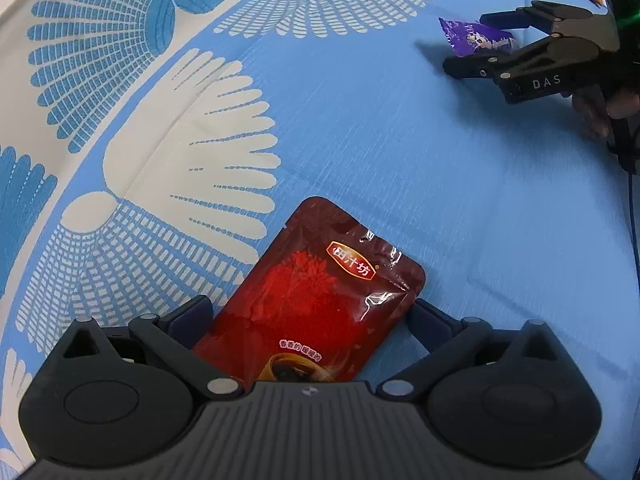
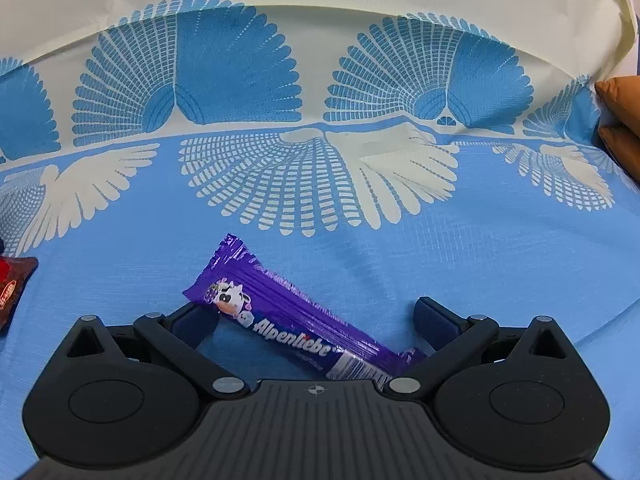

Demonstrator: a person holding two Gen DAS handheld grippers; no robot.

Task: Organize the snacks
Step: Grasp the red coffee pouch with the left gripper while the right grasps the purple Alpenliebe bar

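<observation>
Left gripper [image 1: 310,316] has its jaws apart around the lower half of the red pouch [image 1: 312,300], which lies flat on the blue patterned cloth [image 1: 400,160]; the right gripper [image 2: 316,316] is likewise spread wide around the purple candy stick [image 2: 296,320], lying diagonally on the same cloth. Both packs look light, with glossy film that will likely slip. The pouch seems soft and flat, so pinch across its side edges; the stick looks firmer and is best squeezed mid-length across its narrow width.
</observation>
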